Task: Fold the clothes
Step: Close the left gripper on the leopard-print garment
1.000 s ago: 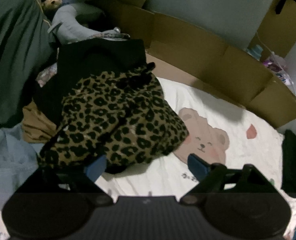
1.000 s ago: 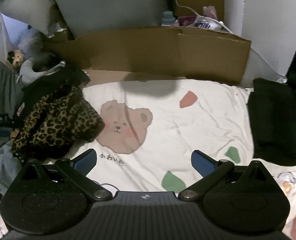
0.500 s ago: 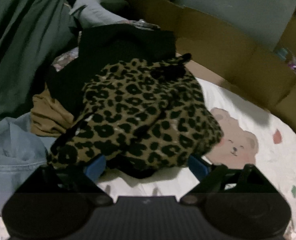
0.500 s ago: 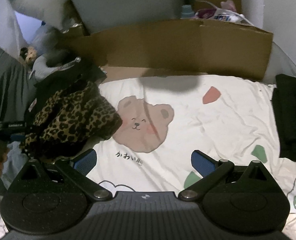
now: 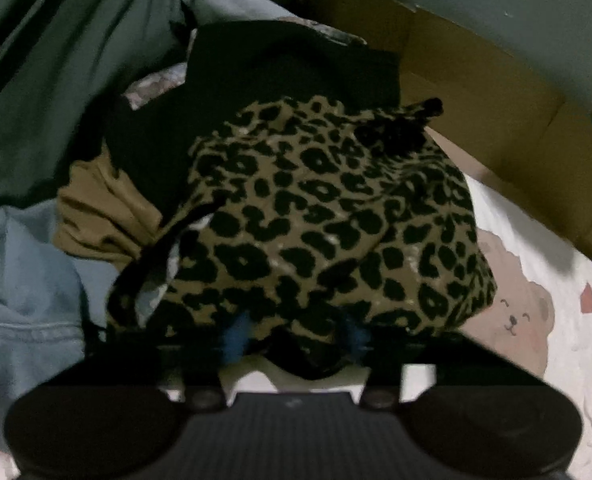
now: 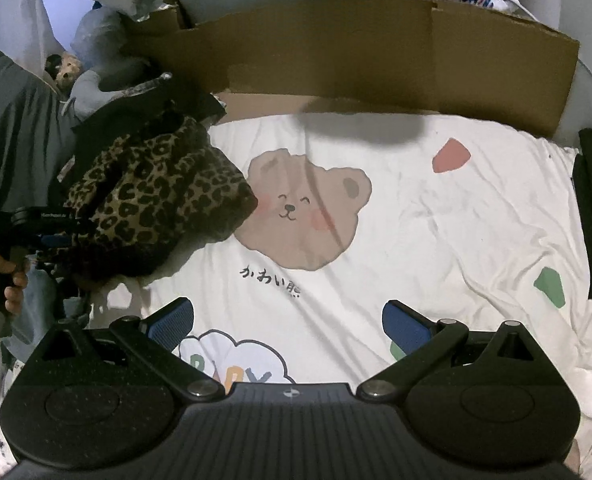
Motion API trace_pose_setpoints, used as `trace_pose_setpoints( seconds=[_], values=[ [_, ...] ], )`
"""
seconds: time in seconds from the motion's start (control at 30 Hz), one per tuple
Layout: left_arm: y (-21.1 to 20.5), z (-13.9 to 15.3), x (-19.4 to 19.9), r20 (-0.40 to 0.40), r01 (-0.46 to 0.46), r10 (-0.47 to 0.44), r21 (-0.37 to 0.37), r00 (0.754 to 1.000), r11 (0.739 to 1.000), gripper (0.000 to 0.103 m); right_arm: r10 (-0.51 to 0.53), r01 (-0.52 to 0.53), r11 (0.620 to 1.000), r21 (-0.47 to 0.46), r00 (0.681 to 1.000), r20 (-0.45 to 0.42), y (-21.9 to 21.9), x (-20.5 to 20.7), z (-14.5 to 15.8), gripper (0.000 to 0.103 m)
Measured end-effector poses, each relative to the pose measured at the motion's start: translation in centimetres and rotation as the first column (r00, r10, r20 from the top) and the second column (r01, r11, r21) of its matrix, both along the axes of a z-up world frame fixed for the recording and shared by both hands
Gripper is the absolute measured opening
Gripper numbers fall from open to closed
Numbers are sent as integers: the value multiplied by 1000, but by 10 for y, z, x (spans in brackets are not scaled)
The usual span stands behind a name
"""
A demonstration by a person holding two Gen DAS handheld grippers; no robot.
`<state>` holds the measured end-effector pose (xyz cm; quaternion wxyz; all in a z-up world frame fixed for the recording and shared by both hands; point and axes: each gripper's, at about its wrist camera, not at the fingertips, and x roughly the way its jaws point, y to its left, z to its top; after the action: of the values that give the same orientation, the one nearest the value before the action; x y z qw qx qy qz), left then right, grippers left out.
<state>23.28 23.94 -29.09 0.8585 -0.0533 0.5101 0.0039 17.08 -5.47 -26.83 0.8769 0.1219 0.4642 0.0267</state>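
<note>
While left hand-held gripper (image 5: 292, 334) pinches crumpled leopard-print garment (image 5: 328, 220).

I see a tan leopard-print garment (image 5: 336, 216) with black spots, lying over a black garment (image 5: 280, 68). Beside them sit a plain mustard-brown cloth (image 5: 100, 212), a pale blue denim piece (image 5: 20, 280) and a dark green fabric (image 5: 48, 60). The bedsheet (image 6: 436, 248) is white, printed with a brown bear (image 6: 300, 212), pink cheeks, and coral and green patches. The cardboard (image 6: 376, 52) is brown. My right gripper's pads (image 6: 404, 320) are blue.
</note>
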Motion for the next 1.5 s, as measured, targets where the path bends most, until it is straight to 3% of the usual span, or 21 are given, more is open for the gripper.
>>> trace_pose_setpoints(
  seconds=[0.07,0.4,0.6,0.63,0.7,0.73,0.77,1.1,1.2,1.23,1.27,1.3,1.37,1.5],
  values=[
    [0,0,-4,7,9,-9,-18,1000,1000,0,1,-1,1000,4,1000,-5,0,-1,-2,103],
    [-11,27,-27,85,75,-65,-119,994,990,0,3,-3,998,60,1000,-6,-3,-1,-10,103],
    [2,24,-27,113,32,-28,-34,993,999,2,28,-26,996,81,999,-20,1,4,-20,103],
    [4,24,-27,118,25,-22,-19,993,1000,9,30,-28,996,87,999,-19,2,5,-21,103],
    [9,23,-27,128,9,-11,10,992,1000,47,35,-33,995,99,999,-16,4,7,-23,103],
    [11,22,-28,133,1,-5,25,991,1000,78,37,-36,994,106,999,-11,5,9,-24,103],
    [13,22,-28,138,-6,1,40,990,999,91,39,-37,994,107,999,-12,7,9,-25,103],
    [37,0,-21,113,-33,35,-22,993,999,91,58,-52,996,78,995,-77,12,-1,-36,103],
    [44,-7,-19,104,-40,44,-41,994,998,72,47,-39,996,81,995,-93,10,-5,-41,103],
    [46,-9,-18,101,-43,48,-48,994,998,50,45,-36,996,86,994,-103,10,-5,-43,103],
    [47,-11,-18,91,-51,56,-58,994,997,17,44,-33,995,92,993,-113,10,-6,-45,103],
    [48,-12,-19,79,-61,66,-69,995,996,2,39,-26,994,105,992,-124,9,-6,-46,103],
    [52,-13,-24,78,-90,100,-118,992,989,1,34,-19,993,121,992,-122,8,-5,-45,103],
    [40,-4,-36,90,-57,74,-175,993,983,1,33,-20,992,122,994,-109,10,2,-41,103]
  ],
)
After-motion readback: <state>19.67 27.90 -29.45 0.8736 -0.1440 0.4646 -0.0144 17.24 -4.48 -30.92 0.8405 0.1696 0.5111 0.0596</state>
